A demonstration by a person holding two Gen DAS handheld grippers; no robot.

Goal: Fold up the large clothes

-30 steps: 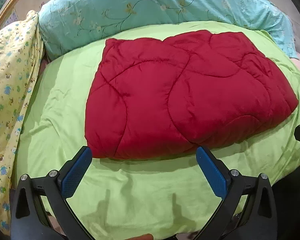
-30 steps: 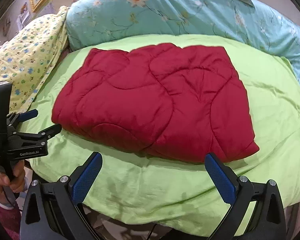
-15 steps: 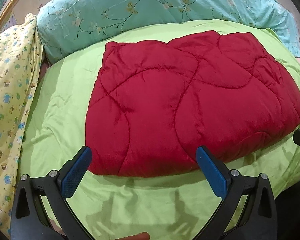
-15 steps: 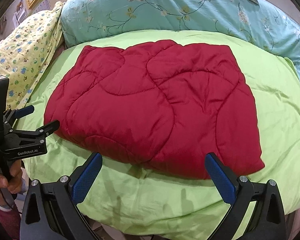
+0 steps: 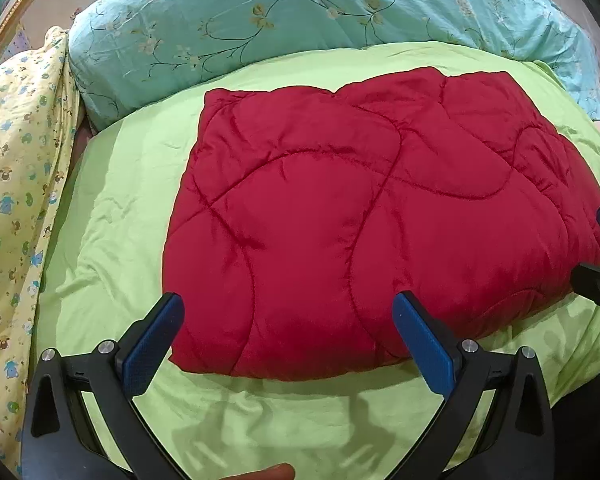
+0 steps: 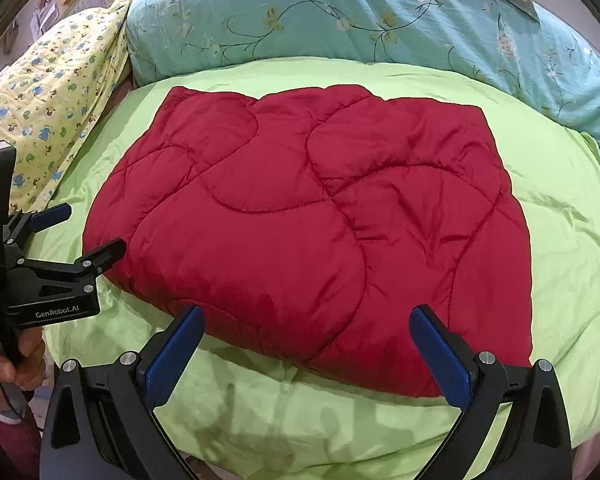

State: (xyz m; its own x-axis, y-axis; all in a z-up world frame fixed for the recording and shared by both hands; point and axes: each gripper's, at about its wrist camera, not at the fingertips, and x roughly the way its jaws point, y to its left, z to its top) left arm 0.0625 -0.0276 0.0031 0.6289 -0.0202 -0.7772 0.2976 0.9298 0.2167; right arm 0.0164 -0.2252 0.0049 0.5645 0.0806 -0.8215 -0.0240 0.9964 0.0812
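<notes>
I see both hand-held grippers, left (image 5: 286,336) and right (image 6: 306,340), gaping wide at the red quilt's (image 5: 364,216) 6 o'clock edge; next I'd pinch it for another fold.

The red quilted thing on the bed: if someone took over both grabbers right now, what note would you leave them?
Left gripper: open, empty, at the near edge of the red quilted garment.
Right gripper: open, empty, at the same near edge, further right.
The garment lies in a puffy, roughly rectangular bundle on the green sheet, apparently folded already.
Left, probably: grip the near edge and fold once more, or tidy it.
</notes>
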